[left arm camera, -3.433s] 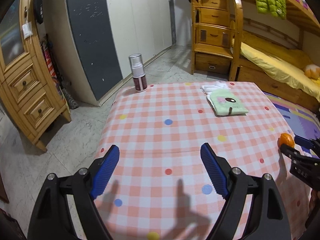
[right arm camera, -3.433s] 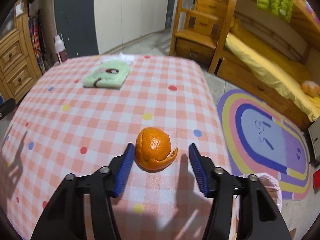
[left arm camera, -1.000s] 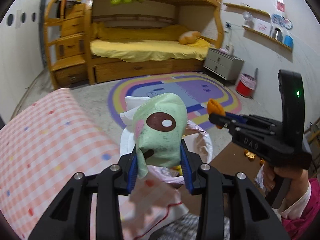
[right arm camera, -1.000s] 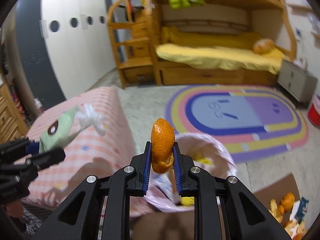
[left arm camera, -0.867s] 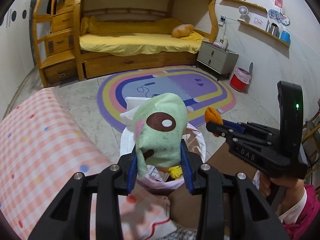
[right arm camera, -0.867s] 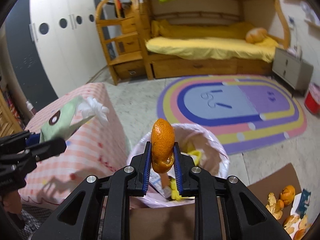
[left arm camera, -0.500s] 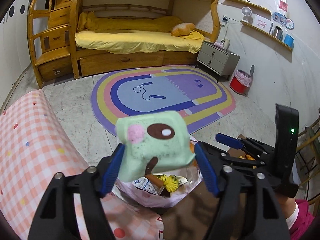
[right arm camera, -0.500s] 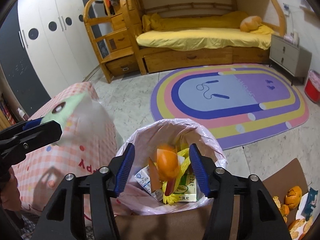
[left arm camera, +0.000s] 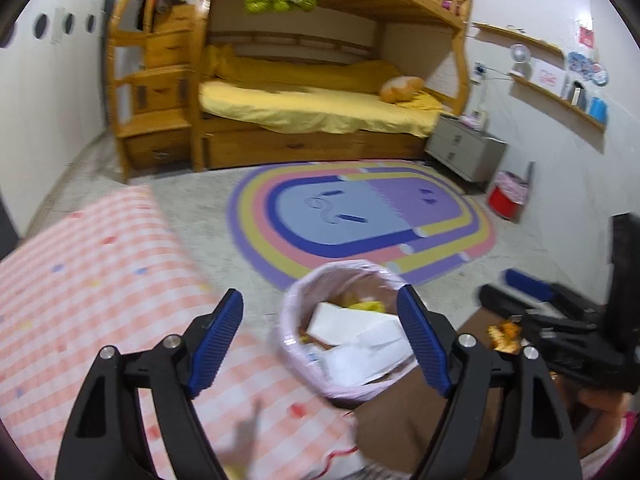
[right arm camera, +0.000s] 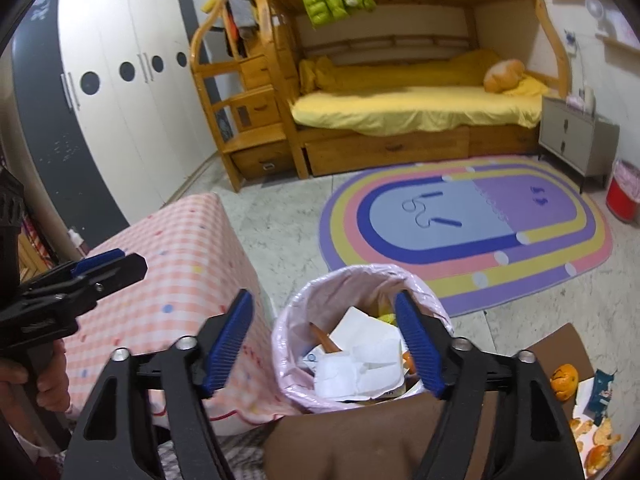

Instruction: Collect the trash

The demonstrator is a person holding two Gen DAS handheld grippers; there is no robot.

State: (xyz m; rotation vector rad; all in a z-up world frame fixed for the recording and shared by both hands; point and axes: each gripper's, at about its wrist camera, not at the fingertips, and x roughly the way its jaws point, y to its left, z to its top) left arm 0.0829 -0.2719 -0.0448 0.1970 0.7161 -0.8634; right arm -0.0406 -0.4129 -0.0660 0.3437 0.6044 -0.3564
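The pink-bagged trash bin (left arm camera: 344, 270) (right arm camera: 360, 271) stands on the floor beside the table, below both grippers. White crumpled paper and packets (left arm camera: 360, 338) (right arm camera: 360, 360) lie on top of its contents, and a bit of orange peel (right arm camera: 406, 359) shows at the right side. My left gripper (left arm camera: 318, 300) hovers above the bin, its jaws opening with nothing between them. My right gripper (right arm camera: 323, 300) is also above the bin, jaws opening and empty. Each gripper shows in the other's view: the right gripper (left arm camera: 516, 286) at the right, the left gripper (right arm camera: 116, 264) at the left, held by a hand.
The table with the pink checked cloth (left arm camera: 100, 300) (right arm camera: 180, 256) is left of the bin. Brown cardboard with orange peels (right arm camera: 564, 376) lies on the floor at the right. Beyond are a rainbow rug (right arm camera: 460, 224), a wooden bunk bed (right arm camera: 400, 112), a grey nightstand (right arm camera: 572, 136) and a red bin (right arm camera: 622, 196).
Both grippers opened. The green packet left the left gripper and the orange peel left the right gripper, both falling into the bin. Both hands have since lifted slightly.
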